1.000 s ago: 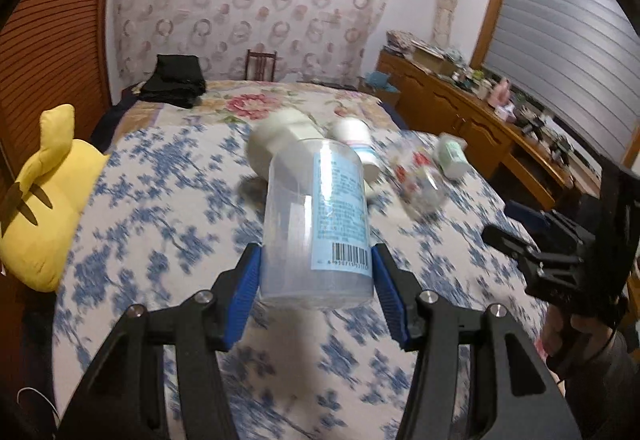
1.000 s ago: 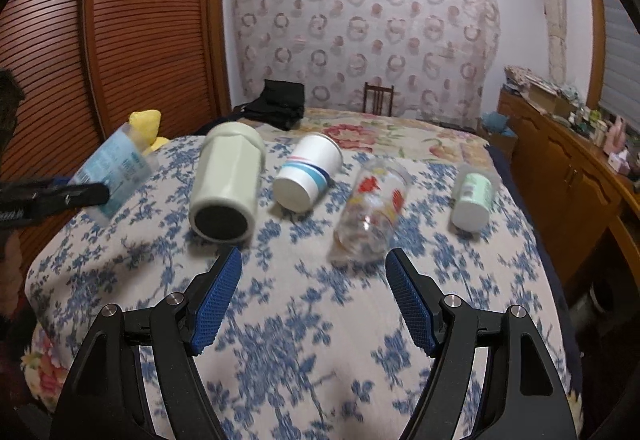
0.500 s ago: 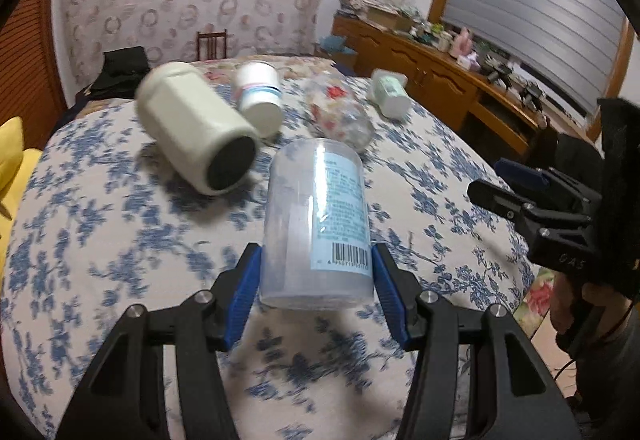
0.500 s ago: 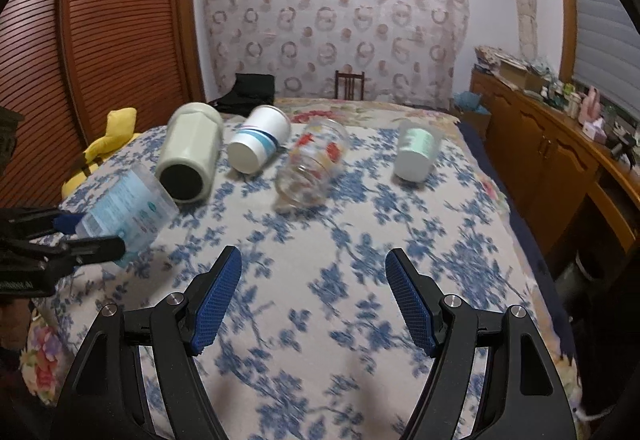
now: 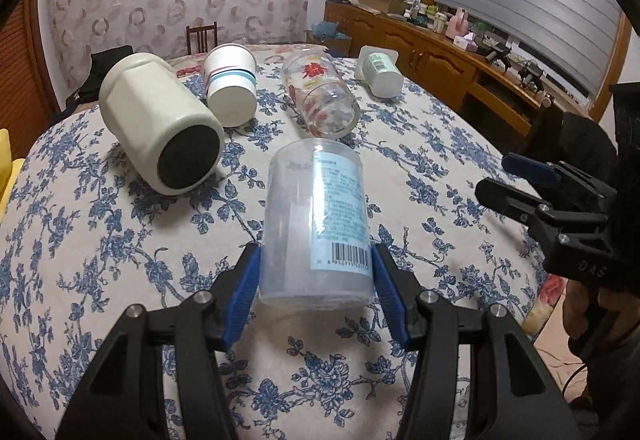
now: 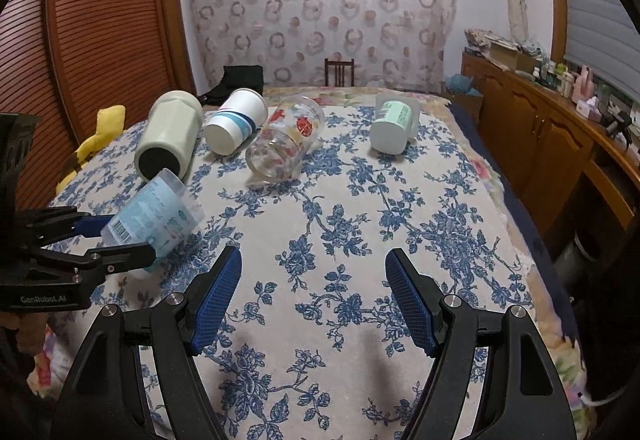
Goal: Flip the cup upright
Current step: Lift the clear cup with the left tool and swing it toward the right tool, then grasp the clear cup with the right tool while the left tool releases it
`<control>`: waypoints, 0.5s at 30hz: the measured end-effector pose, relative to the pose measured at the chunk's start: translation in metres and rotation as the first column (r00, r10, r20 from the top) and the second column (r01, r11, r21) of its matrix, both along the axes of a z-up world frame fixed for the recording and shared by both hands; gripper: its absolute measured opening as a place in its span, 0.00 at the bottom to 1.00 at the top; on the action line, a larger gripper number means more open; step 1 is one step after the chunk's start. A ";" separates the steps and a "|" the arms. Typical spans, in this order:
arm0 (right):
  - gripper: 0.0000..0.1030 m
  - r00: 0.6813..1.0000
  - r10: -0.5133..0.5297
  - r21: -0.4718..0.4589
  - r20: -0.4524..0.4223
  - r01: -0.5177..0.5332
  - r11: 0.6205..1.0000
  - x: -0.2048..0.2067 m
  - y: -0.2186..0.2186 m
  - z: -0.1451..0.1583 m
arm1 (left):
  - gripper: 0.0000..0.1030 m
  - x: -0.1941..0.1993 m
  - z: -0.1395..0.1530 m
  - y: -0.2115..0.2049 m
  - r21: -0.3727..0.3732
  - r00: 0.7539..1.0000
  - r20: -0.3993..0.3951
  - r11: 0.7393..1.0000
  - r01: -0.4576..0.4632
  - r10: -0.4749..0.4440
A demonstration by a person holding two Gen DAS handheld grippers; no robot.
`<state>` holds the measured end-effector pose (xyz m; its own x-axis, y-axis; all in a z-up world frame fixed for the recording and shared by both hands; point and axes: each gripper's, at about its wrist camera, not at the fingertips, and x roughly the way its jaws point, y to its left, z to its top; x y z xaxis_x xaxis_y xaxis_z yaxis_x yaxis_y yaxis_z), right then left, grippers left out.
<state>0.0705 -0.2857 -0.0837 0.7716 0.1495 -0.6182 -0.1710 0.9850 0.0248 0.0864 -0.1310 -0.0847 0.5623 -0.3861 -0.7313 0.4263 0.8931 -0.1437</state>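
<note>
The clear cup is squeezed tight in the left gripper, near and tilted, while the right gripper gapes wide, holding nothing.

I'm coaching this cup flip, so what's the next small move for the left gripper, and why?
Probably rotate the left gripper so the clear plastic cup stands vertical, then lower it. Its jaws clamp the cup, which is tilted above the floral cloth, not upright yet.

Clear glossy plastic cup, paper-labelled; matt floral cotton cloth; textured blue claw pads.
</note>
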 end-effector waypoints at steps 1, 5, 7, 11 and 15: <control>0.74 1.000 0.003 0.001 0.001 -0.003 1.000 0.001 0.001 0.000 | 0.53 0.000 0.001 0.002 -0.005 1.000 -0.001 1.000 -0.001 0.001; 0.74 1.000 0.016 0.006 0.003 -0.017 1.000 0.003 0.007 0.005 | 0.55 -0.004 0.005 0.008 -0.021 1.000 0.000 1.000 -0.005 0.005; 0.74 1.000 0.028 0.016 0.001 -0.028 0.999 0.004 0.012 0.008 | 0.59 -0.009 0.008 0.013 -0.036 1.000 0.008 0.999 -0.005 0.005; 0.74 0.999 0.049 0.025 -0.003 -0.049 0.998 0.009 0.026 0.013 | 0.61 -0.014 0.013 0.021 -0.062 1.000 0.008 0.998 0.006 -0.006; 0.74 0.997 0.075 0.053 -0.030 -0.074 0.996 0.014 0.040 0.012 | 0.61 -0.021 0.020 0.037 -0.081 0.999 0.028 0.996 -0.027 0.029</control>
<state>0.0850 -0.2455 -0.0718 0.7373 0.2381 -0.6322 -0.2423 0.9668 0.0816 0.0651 -0.0936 -0.0649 0.5944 -0.4268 -0.6816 0.4064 0.8908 -0.2033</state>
